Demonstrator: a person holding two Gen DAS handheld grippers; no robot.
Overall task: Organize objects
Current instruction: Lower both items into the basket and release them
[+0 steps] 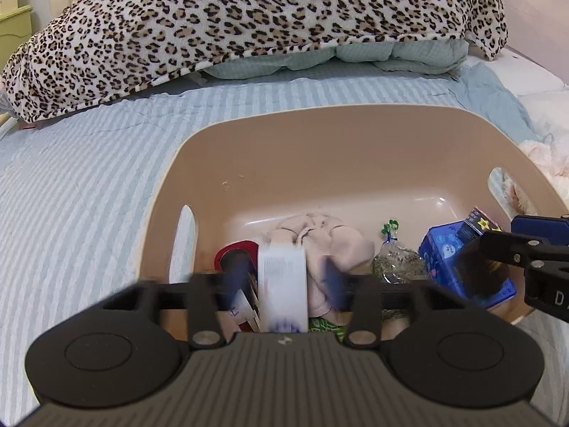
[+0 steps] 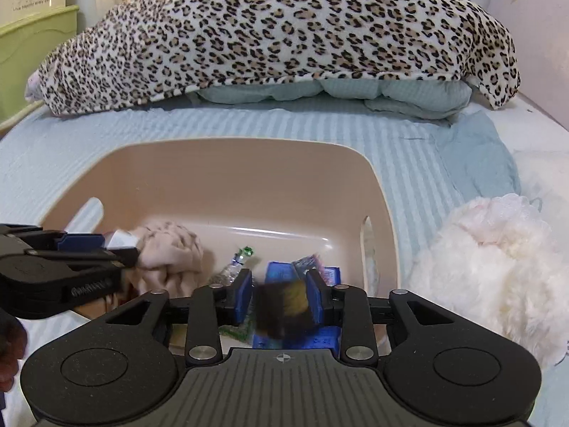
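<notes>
A beige plastic basin (image 1: 320,142) (image 2: 220,178) sits on the bed. Inside lie a pink cloth (image 1: 330,245) (image 2: 170,252), a clear bag of dried herbs (image 1: 394,263) (image 2: 231,270), a blue box (image 1: 444,256) (image 2: 281,270) and a red item (image 1: 238,249). My left gripper (image 1: 284,277) is over the basin's near left part with its fingers spread; a blurred white tube (image 1: 282,284) is between them. My right gripper (image 2: 279,297) is over the near right part, fingers apart, with a blurred dark and yellow object (image 2: 284,306) between the blue pads (image 2: 243,295).
A leopard-print blanket (image 1: 249,21) (image 2: 284,28) covers pillows at the head of the blue striped bed (image 1: 78,178). A fluffy white plush (image 2: 490,274) lies right of the basin. A green cabinet (image 2: 32,46) stands at the far left.
</notes>
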